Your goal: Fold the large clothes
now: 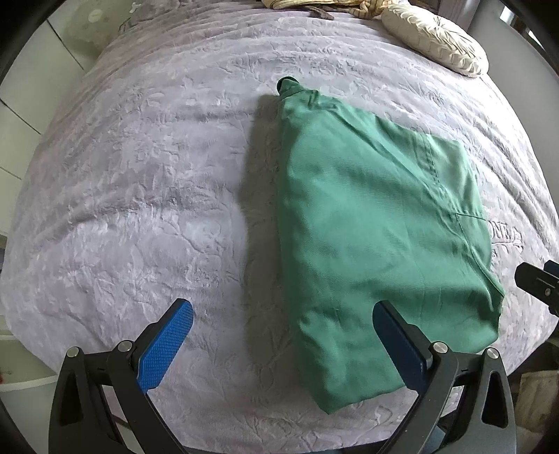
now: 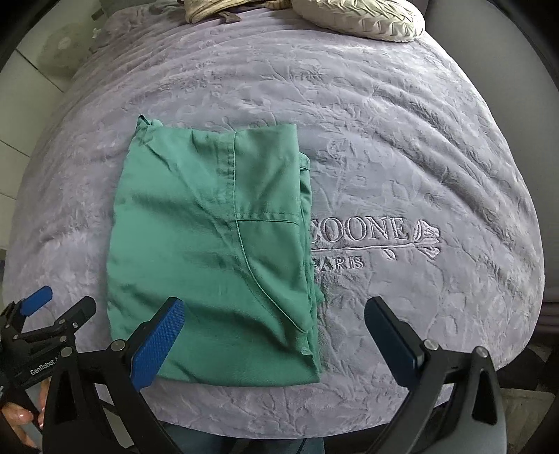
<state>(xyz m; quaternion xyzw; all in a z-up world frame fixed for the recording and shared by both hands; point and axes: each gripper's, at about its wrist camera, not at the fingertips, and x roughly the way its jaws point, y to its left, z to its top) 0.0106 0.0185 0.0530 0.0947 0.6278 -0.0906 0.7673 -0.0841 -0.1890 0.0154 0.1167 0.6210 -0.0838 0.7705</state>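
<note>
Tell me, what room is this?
Most likely a bedroom. A bed under a mauve blanket fills both views, a cream pillow lies at its far end, and a folded green garment rests on top.

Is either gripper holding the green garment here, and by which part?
Nothing is held. The left gripper and right gripper are both open above the folded green garment.

I see a lilac embossed bedspread with "PARIS" embroidery. Cream ruffled cushion at far edge. Crumpled beige fabric just beside it.
</note>
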